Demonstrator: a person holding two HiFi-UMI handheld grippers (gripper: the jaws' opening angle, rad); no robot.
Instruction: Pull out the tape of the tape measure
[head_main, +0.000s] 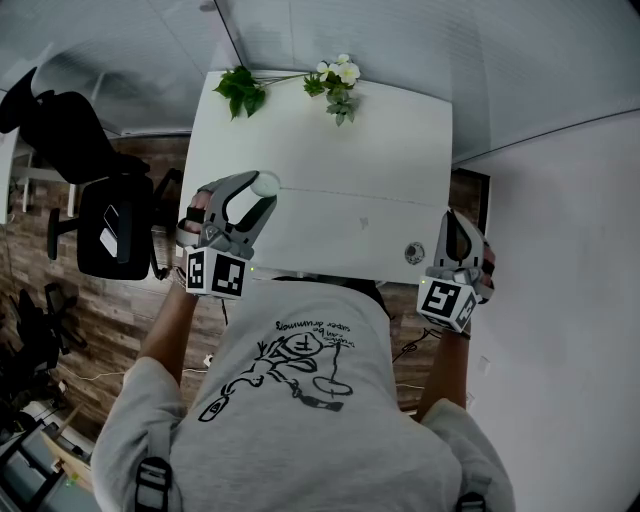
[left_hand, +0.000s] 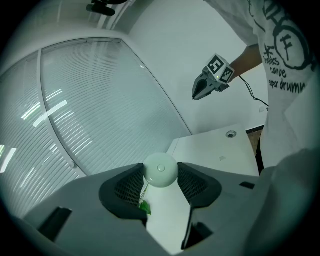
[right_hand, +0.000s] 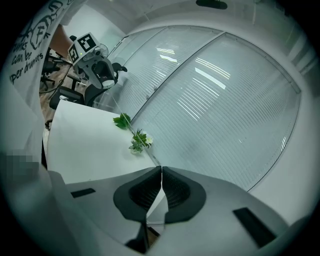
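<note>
A small round white tape measure (left_hand: 160, 170) sits between the pads of my left gripper (left_hand: 160, 176), which is shut on its two sides. In the head view the same white case (head_main: 266, 184) shows at the tips of the left gripper (head_main: 257, 192), held above the near left part of the white table (head_main: 330, 160). No tape shows outside the case. My right gripper (right_hand: 160, 189) has its jaws shut together with nothing between them. It hangs at the table's near right corner (head_main: 456, 228), well apart from the case.
A green leafy sprig (head_main: 240, 90) and a white-flowered sprig (head_main: 338, 82) lie along the table's far edge. A round cable grommet (head_main: 414, 253) sits near the front right. A black office chair (head_main: 112, 225) stands left of the table; blinds behind glass line the far side.
</note>
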